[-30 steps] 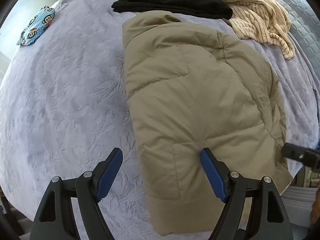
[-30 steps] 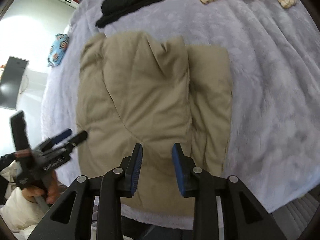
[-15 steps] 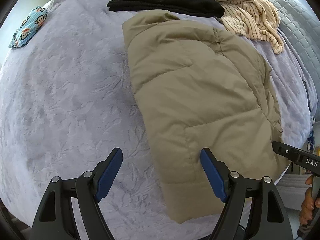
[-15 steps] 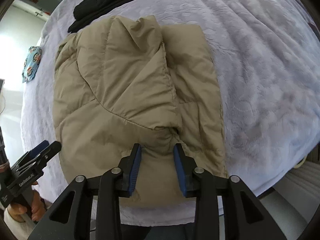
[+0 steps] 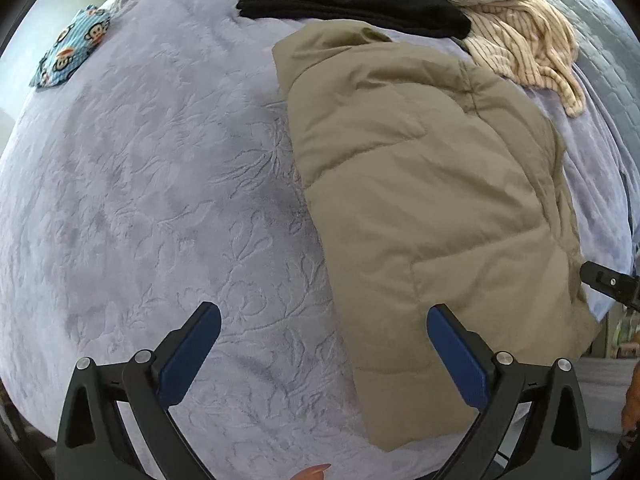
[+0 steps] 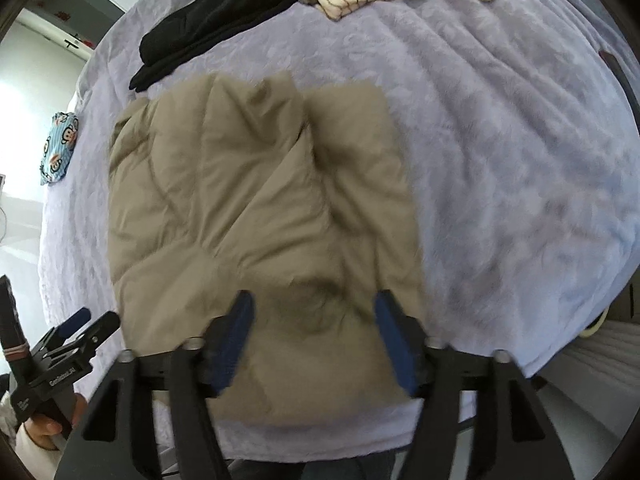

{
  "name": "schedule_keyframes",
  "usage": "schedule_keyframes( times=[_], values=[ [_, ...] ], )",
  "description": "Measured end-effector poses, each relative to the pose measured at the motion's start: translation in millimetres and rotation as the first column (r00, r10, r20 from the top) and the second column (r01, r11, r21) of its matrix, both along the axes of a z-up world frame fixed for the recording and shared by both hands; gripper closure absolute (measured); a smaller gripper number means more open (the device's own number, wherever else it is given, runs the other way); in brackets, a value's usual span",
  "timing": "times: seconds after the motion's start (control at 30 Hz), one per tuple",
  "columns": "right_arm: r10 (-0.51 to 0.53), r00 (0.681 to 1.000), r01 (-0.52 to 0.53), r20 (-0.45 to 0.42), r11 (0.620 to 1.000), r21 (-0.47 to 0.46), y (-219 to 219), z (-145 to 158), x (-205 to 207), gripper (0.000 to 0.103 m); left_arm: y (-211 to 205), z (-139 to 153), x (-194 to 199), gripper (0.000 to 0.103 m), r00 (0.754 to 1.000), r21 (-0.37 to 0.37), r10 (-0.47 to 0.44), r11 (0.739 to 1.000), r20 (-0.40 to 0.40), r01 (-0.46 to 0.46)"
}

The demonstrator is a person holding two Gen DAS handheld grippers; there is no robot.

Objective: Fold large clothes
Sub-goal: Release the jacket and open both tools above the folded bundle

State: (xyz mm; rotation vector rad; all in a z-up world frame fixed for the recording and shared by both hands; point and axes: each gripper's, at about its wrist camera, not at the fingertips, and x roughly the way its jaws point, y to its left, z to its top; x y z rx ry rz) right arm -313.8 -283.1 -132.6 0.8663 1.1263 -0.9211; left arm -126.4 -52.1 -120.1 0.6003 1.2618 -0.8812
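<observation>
I am holding my left hand-held gripper (image 5: 323,354) wide apart over the bed (image 5: 160,200), gripping nothing; the folded tan jacket (image 5: 420,208) is lying from its 12 toward its 3 o'clock, the hem passing under the right finger. My right hand-held gripper (image 6: 314,340) is spreading fairly wide, hovering empty, the jacket (image 6: 248,208) filling its 12 o'clock.

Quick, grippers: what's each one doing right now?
Left gripper: open, holding nothing, over the bed beside the jacket.
Right gripper: open, holding nothing, over the jacket's near end.
</observation>
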Motion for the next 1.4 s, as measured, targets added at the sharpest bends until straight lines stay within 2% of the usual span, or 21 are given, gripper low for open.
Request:
schedule_keyframes(
  times=[0.03, 0.1, 0.17, 0.33, 0.37, 0.4, 0.43, 0.6, 0.93, 1.13, 1.2, 1.23, 1.4],
  values=[
    [0.005, 1.0, -0.005, -0.004, 1.0, 0.004, -8.8, -0.3, -0.3, 0.03, -2.2, 0.0, 0.1, 0.0, 1.0, 0.001, 0.006, 1.0, -0.001, -0.006],
    [0.019, 1.0, -0.019, -0.006, 1.0, 0.017, -24.4, -1.8, -0.3, 0.019, -8.2, -0.8, 0.3, 0.0, 1.0, 0.013, 0.014, 1.0, 0.005, -0.014],
    [0.046, 0.999, -0.046, 0.001, 0.998, 0.042, -45.0, -4.8, -0.9, 0.019, -14.3, -2.5, 0.1, 0.0, 1.0, 0.023, 0.028, 0.999, 0.002, -0.028],
    [0.067, 0.998, -0.068, 0.014, 0.995, 0.075, -62.6, -11.2, -5.1, 0.018, -25.8, -6.0, 1.3, 0.0, 0.999, 0.037, 0.053, 0.998, 0.002, -0.053],
    [0.065, 0.998, -0.067, 0.022, 0.993, 0.093, -67.0, -13.5, -7.8, 0.015, -27.8, -6.7, 1.6, 0.0, 0.998, 0.043, 0.058, 0.997, 0.0, -0.058],
    [0.064, 0.997, -0.067, 0.033, 0.993, 0.102, -69.0, -14.7, -10.2, 0.003, -29.9, -7.2, 1.6, 0.0, 0.998, 0.048, 0.062, 0.997, 0.0, -0.062],
    [0.063, 0.997, -0.068, 0.047, 0.992, 0.109, -71.4, -16.2, -12.8, 0.001, -31.1, -7.2, 1.7, 0.0, 0.998, 0.05, 0.063, 0.997, 0.002, -0.063],
    [0.058, 0.996, -0.067, 0.069, 0.987, 0.144, -81.9, -26.2, -19.8, 0.0, -36.0, -10.5, 4.9, 0.0, 0.997, 0.058, 0.081, 0.995, -0.015, -0.08],
    [0.05, 0.992, -0.074, 0.116, 0.973, 0.218, -102.6, -44.7, -30.0, 0.0, -44.2, -18.1, 18.2, 0.0, 0.984, 0.044, 0.122, 0.992, -0.129, -0.117],
    [0.072, 0.972, -0.139, 0.225, 0.944, 0.298, -109.8, -53.5, -19.7, 0.0, -52.2, -20.5, 14.9, 0.0, 0.988, 0.052, 0.107, 0.993, -0.111, -0.102],
    [0.113, 0.974, -0.171, 0.197, 0.937, 0.304, -110.4, -59.5, -10.9, 0.0, -54.8, -21.6, 14.8, 0.0, 0.987, 0.053, 0.112, 0.993, -0.115, -0.106],
    [0.149, 0.979, -0.185, 0.14, 0.937, 0.297, -113.4, -68.2, -1.5, 0.0, -55.1, -22.2, 14.9, 0.0, 0.987, 0.053, 0.113, 0.993, -0.116, -0.107],
    [0.163, 0.98, -0.192, 0.115, 0.928, 0.32, -121.0, -83.7, 8.4, 0.0, -53.7, -24.0, 16.6, 0.0, 0.987, 0.055, 0.108, 0.993, -0.116, -0.102]
  ],
)
